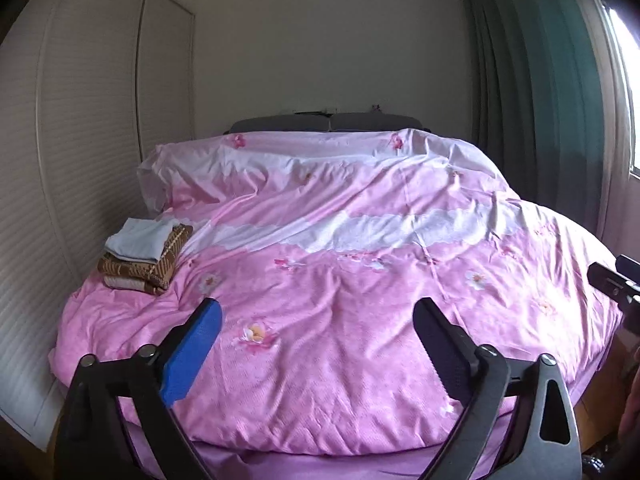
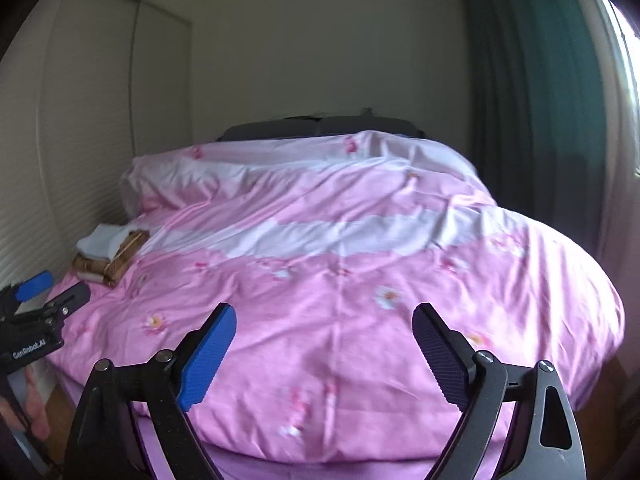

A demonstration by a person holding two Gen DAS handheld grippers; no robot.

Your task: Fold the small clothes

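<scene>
A: How do the claws stand?

B: The left gripper [image 1: 318, 320] has its jaws spread wide with nothing between them, above the pink duvet [image 1: 340, 320]. The right gripper [image 2: 324, 324] is likewise spread and holds nothing.

A: And the clothes?

B: A stack of folded clothes [image 1: 146, 256] lies at centre left of the left wrist view, on the duvet beside the louvred wardrobe [image 1: 80, 160]: a pale garment on top, brown patterned ones beneath.

A: The room?

B: A dark headboard [image 1: 326, 122] against the back wall, and a green curtain [image 1: 540, 100] at upper right.
</scene>
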